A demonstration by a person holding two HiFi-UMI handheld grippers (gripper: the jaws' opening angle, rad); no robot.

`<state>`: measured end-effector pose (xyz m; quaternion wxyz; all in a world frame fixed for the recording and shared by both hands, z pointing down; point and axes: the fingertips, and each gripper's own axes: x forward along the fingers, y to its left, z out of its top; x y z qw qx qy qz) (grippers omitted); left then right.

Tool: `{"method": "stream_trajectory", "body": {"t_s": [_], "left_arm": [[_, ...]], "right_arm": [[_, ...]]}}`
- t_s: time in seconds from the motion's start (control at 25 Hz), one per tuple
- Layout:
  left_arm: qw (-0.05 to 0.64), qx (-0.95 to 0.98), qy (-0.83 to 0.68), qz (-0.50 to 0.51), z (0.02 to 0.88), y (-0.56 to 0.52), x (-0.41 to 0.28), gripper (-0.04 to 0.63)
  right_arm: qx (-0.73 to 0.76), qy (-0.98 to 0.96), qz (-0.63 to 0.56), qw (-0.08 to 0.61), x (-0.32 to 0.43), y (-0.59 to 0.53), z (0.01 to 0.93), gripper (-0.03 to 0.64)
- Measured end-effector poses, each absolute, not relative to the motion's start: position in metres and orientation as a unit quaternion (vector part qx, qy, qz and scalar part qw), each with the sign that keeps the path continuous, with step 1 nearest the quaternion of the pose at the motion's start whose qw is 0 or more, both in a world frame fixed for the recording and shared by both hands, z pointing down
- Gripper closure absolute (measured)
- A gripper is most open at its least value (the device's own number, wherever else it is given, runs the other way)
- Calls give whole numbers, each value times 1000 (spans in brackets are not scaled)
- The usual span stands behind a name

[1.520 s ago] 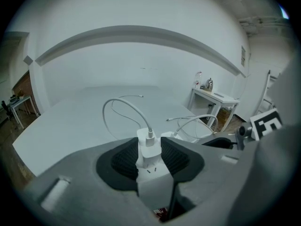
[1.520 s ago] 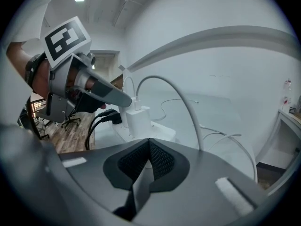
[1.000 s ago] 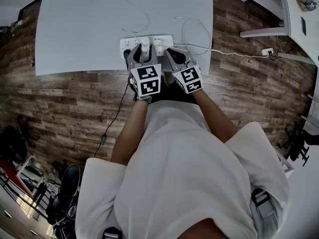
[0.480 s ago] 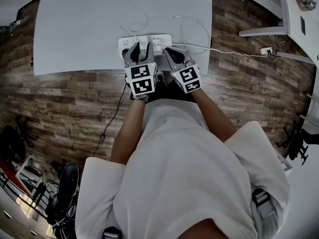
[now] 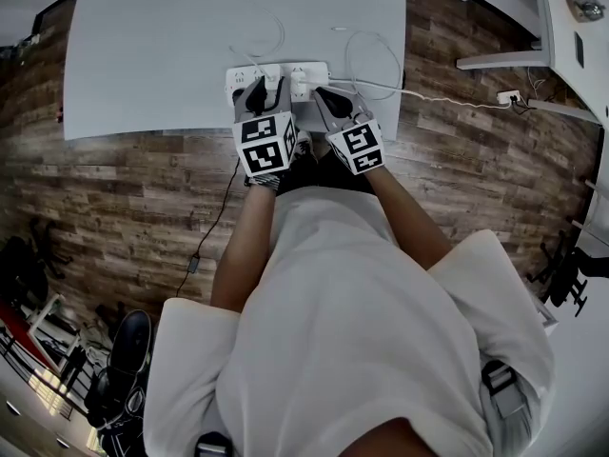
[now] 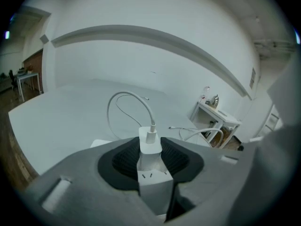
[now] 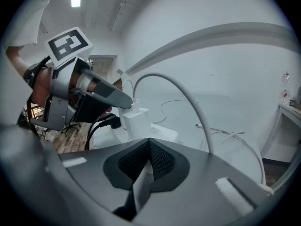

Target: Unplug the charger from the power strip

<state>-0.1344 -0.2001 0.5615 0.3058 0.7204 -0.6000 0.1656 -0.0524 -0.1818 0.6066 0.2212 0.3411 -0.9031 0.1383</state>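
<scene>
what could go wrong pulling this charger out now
The left gripper holds the charger only by its sides, so it may slip off under a pull. The power strip lies near the edge of the table; unless the shut right gripper pins it, it might lift or slide with the charger.

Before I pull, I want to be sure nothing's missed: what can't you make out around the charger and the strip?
- Charger prongs: left gripper view, hidden by its own body; head view, by the left gripper.
- Power strip sockets: head view, too small, partly under both grippers.
- What lies under the right gripper: right gripper view, blocked by its own shut jaws.
</scene>
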Motion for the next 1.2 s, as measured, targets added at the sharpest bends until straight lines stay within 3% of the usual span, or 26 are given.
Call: {"method": "stream_trajectory", "body": {"t_s": [0.2,0.4,0.72,1.08,1.2], "left_arm": [[326,716,-602,137,561,-202,-138,446],[253,732,-596,212,559,-195,-132,448],[209,740,-587,253,558,-194,-126,451],[302,727,-595,161,557,-200,-135,451],[305,727,-595,155,557,-202,-136,451]], "right_arm": [[336,-905,130,225,-53,-181,607,615],[335,-907,128,221,-53,-180,605,615],[331,-911,119,217,-54,-177,603,615],[331,-910,120,217,-55,-178,603,615],[329,-911,121,218,-55,-178,605,615]]}}
